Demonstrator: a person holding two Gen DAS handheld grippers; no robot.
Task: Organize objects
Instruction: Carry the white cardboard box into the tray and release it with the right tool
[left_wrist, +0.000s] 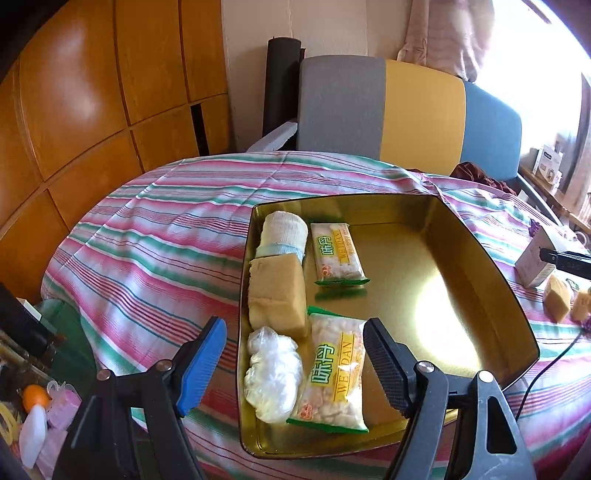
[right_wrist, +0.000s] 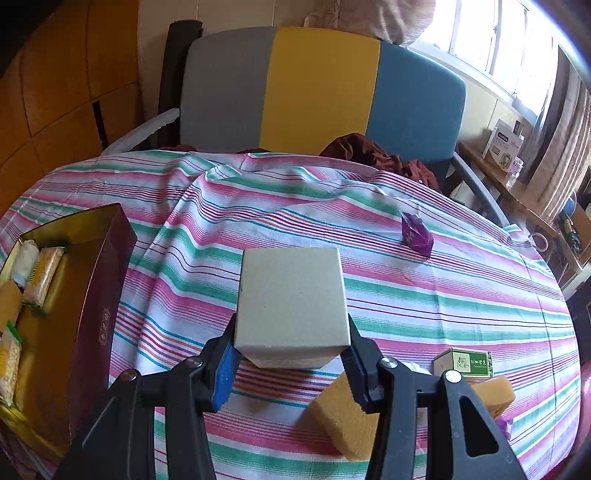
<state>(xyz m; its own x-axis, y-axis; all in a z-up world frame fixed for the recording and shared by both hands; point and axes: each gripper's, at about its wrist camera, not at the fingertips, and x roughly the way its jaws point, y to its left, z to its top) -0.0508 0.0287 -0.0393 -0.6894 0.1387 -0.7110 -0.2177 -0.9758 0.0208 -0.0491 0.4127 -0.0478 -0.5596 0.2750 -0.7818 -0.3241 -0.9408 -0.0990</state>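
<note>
A gold-lined tin box sits on the striped tablecloth. It holds a rolled white cloth, a yellow sponge, a clear plastic bag and two snack packets. My left gripper is open and empty, just above the box's near end. My right gripper is shut on a plain grey cardboard box, held above the cloth. The tin box is to its left. The grey box also shows in the left wrist view.
A yellow sponge, a second sponge, a small green-labelled box and a purple packet lie on the cloth by my right gripper. A striped chair stands behind the table. A black cable runs right of the tin.
</note>
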